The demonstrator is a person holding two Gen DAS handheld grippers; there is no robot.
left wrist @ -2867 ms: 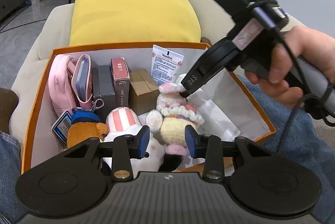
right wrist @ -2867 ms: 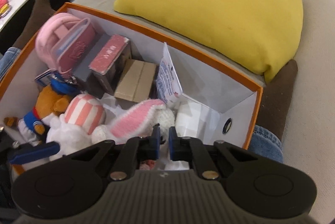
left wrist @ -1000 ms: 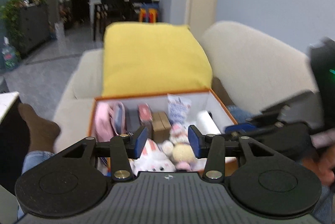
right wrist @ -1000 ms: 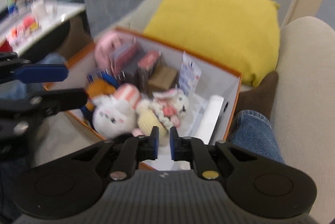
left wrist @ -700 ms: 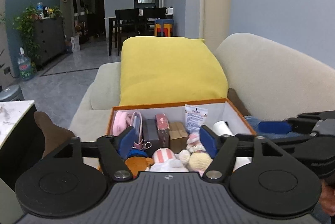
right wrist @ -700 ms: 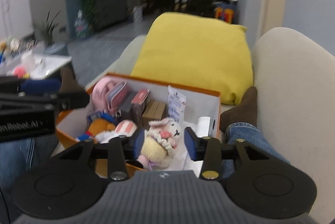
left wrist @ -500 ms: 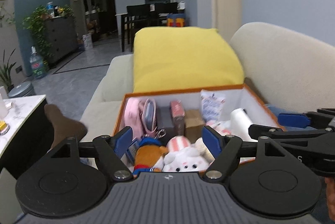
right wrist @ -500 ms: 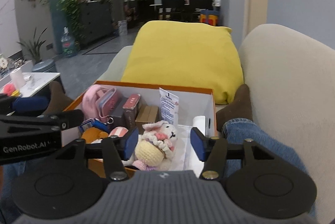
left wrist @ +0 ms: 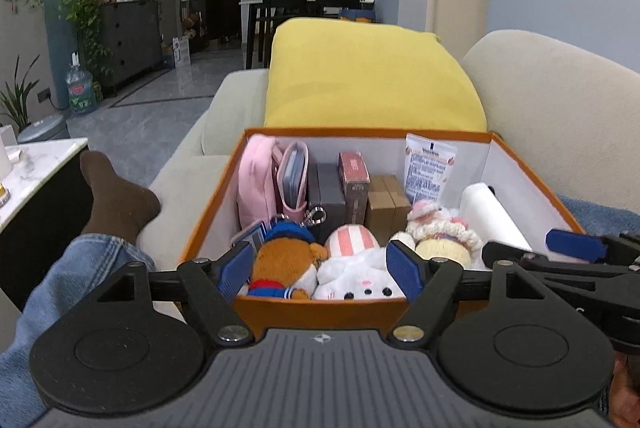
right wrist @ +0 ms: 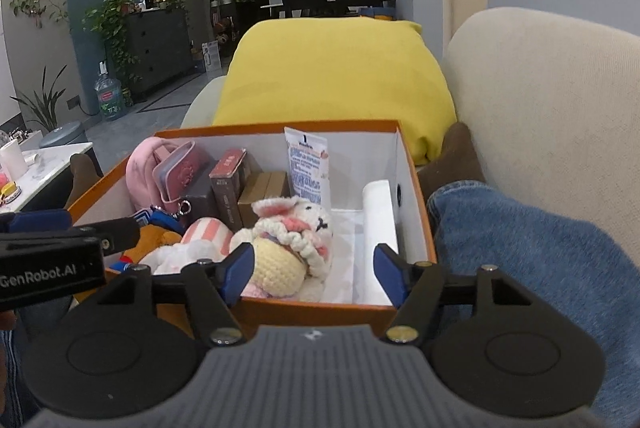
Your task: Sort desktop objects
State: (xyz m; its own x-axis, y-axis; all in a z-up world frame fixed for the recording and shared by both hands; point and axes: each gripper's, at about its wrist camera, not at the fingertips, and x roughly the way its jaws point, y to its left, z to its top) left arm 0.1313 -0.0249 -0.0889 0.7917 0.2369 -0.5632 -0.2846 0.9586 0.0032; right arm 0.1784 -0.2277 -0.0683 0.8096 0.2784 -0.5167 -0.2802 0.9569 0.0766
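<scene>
Left wrist view: the left gripper (left wrist: 320, 270) fills the lower part of the frame, its blue-padded fingers (left wrist: 236, 268) spread wide and empty, held before the near wall of an orange box (left wrist: 320, 312) at centre frame. The box rests on a person's lap on a beige sofa (left wrist: 560, 108), with a yellow cushion (left wrist: 372, 76) just behind its far wall.

Inside the box, along the far side from left to right: a pink pouch (left wrist: 256, 176), a dark grey box (left wrist: 330, 192), a maroon box (left wrist: 354, 184), a brown carton (left wrist: 388, 204) and a white printed sachet (left wrist: 428, 168) leaning on the back wall. On the near side lie a brown plush bear (left wrist: 284, 264), a white plush with a striped ear (left wrist: 354, 268) and a crocheted rabbit (left wrist: 440, 232), touching one another. A white roll (left wrist: 492, 216) lies along the right wall.

At the right edge of this view the right gripper (left wrist: 576, 252) is seen from the side, level with the box rim.

Right wrist view: the right gripper (right wrist: 314, 274) occupies the lower frame, its fingers (right wrist: 390, 274) likewise set wide apart and empty, framing the crocheted rabbit (right wrist: 292, 244) and the white roll (right wrist: 380, 224). The left gripper (right wrist: 52, 228) enters from the left edge beside the box.
</scene>
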